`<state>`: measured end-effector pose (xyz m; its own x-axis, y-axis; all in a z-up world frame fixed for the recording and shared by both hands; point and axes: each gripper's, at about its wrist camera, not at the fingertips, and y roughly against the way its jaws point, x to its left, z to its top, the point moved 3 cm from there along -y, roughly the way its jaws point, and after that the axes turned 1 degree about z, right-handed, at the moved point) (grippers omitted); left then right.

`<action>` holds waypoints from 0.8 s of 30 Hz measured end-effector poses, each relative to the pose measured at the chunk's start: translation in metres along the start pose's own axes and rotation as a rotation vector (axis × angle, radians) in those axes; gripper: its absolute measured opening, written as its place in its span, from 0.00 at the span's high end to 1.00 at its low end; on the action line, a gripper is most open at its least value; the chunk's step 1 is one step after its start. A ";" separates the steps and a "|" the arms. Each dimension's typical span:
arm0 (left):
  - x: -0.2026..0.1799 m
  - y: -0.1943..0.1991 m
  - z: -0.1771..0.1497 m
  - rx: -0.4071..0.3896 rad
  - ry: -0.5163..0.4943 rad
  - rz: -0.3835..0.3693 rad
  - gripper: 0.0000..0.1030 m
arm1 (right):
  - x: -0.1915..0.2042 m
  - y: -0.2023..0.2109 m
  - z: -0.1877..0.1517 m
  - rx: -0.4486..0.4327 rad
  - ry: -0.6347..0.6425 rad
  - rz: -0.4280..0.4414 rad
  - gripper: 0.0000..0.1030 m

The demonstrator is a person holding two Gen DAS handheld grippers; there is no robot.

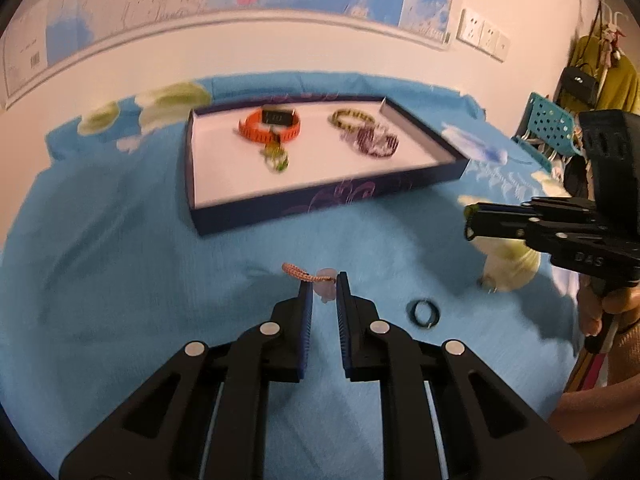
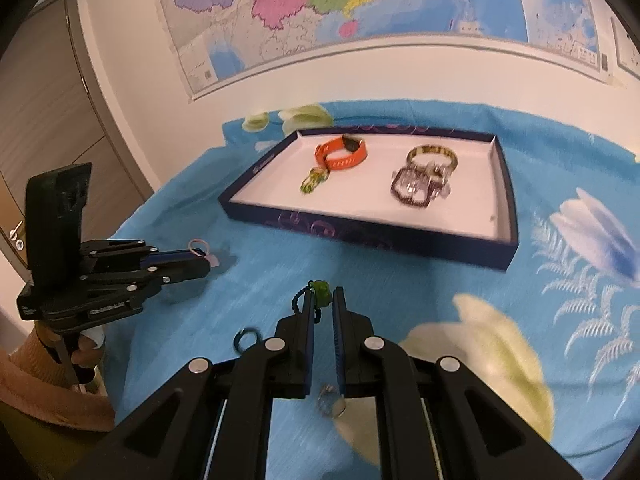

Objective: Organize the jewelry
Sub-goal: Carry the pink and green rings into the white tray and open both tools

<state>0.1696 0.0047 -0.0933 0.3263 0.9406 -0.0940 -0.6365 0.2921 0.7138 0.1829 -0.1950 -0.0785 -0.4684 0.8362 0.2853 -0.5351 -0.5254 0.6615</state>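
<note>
Jewelry sorting partly done; two pieces in hand, loose items remaining.
Tray (image 2: pixel 505 216) near the bed's far edge held four bracelets; left gripper (image 1: pixel 324 286) clenched a pink cord charm (image 1: pixel 308 274), right gripper (image 2: pixel 322 298) a green-bead cord (image 2: pixel 320 289); black ring (image 1: pixel 425 314) lay loose.

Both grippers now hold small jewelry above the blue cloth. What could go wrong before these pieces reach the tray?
1. The left gripper pinches only the pink charm; its orange cord hangs to one side and might slip or snag.
2. The right gripper grips the green bead piece at the very fingertips, so it may drop.
3. The black ring and a silver ring lie loose on the cloth nearby and could be knocked.
</note>
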 end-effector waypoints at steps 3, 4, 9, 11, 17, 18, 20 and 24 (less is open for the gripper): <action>-0.003 0.003 0.014 -0.031 -0.021 0.005 0.88 | -0.006 -0.001 0.011 -0.016 -0.001 -0.010 0.93; -0.003 0.003 0.019 -0.040 -0.026 0.006 0.88 | -0.009 -0.002 0.015 -0.022 -0.001 -0.013 0.93; -0.005 0.000 0.043 -0.082 -0.062 0.024 0.88 | -0.024 -0.007 0.040 -0.053 -0.014 -0.032 0.93; -0.004 -0.003 0.052 -0.091 -0.071 0.029 0.88 | -0.031 -0.011 0.049 -0.059 -0.019 -0.046 0.93; 0.001 -0.024 0.072 -0.083 -0.079 0.055 0.88 | -0.051 -0.031 0.066 -0.046 -0.049 -0.074 0.93; 0.003 -0.029 0.075 -0.075 -0.075 0.055 0.88 | -0.054 -0.036 0.067 -0.040 -0.054 -0.076 0.93; 0.005 -0.036 0.077 -0.066 -0.071 0.056 0.88 | -0.058 -0.043 0.069 -0.029 -0.065 -0.078 0.93; 0.006 -0.052 0.081 -0.046 -0.074 0.063 0.88 | -0.064 -0.057 0.073 -0.006 -0.070 -0.090 0.93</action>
<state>0.2612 -0.0189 -0.0741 0.3341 0.9425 0.0028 -0.6884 0.2420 0.6837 0.2944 -0.2073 -0.0837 -0.3681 0.8888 0.2731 -0.5767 -0.4486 0.6828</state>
